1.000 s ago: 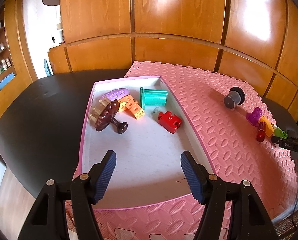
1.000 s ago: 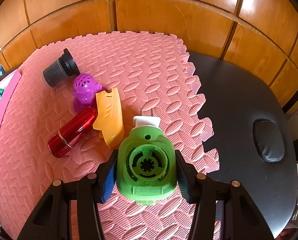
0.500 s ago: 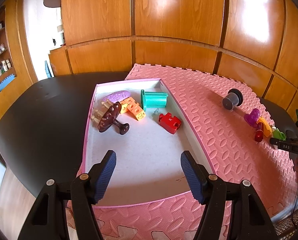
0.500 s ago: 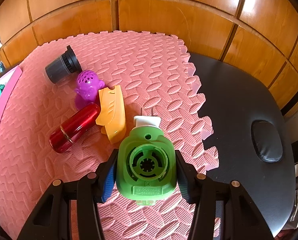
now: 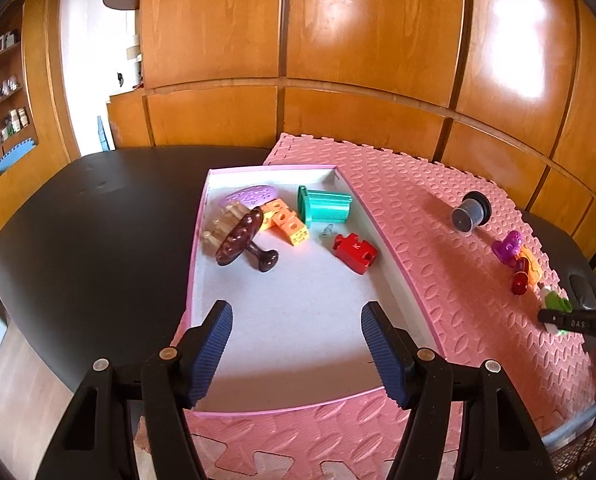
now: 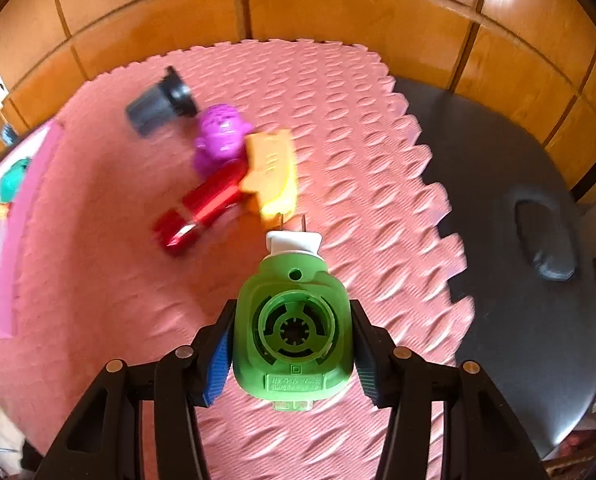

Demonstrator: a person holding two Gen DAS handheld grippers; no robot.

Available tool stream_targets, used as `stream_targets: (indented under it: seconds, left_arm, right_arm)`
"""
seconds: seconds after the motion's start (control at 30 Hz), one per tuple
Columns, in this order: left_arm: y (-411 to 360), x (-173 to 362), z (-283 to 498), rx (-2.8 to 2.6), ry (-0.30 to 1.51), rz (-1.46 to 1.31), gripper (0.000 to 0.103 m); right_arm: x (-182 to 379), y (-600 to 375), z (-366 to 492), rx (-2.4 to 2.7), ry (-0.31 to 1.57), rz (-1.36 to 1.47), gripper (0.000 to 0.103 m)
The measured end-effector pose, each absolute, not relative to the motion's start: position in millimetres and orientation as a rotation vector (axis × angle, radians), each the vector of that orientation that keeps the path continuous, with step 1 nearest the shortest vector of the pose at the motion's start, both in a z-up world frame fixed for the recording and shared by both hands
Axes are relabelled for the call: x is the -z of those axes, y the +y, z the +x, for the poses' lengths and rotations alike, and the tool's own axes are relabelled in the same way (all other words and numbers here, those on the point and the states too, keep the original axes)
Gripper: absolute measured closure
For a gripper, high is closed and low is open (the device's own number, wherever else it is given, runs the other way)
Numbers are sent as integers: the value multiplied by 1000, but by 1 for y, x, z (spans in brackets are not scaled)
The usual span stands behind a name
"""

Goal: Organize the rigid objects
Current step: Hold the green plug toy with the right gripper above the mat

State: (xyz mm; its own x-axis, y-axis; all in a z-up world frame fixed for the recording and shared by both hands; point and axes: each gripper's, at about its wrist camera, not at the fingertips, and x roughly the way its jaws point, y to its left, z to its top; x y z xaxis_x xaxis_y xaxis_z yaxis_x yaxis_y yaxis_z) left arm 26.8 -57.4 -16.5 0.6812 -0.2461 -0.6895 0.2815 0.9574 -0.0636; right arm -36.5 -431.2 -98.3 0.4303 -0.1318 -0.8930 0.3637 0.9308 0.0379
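Your right gripper (image 6: 293, 344) clamps the green plug-in device (image 6: 293, 330) above the pink foam mat (image 6: 358, 128). Your left gripper (image 5: 296, 346) is spread apart over the pink-rimmed tray (image 5: 197, 240); toys crowd its 12 o'clock end.

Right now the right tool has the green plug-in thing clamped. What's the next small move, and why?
Probably carry the green plug-in device left toward the pink box. The right tool already grips it above the foam mat, sorted items lie in the box, and its near floor looks bare. The left tool hangs open there, so keep clear of it.
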Motion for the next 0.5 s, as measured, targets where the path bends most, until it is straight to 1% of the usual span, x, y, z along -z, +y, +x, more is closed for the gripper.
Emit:
stream_targets:
  seconds: [0.23, 0.5]
  left_arm:
    - [-44, 19, 31, 270, 771, 18, 35]
    - [-38, 19, 31, 262, 769, 6, 35]
  right_arm:
    - [89, -387, -42, 158, 1045, 310, 51]
    - [73, -334, -26, 30, 1003, 254, 51]
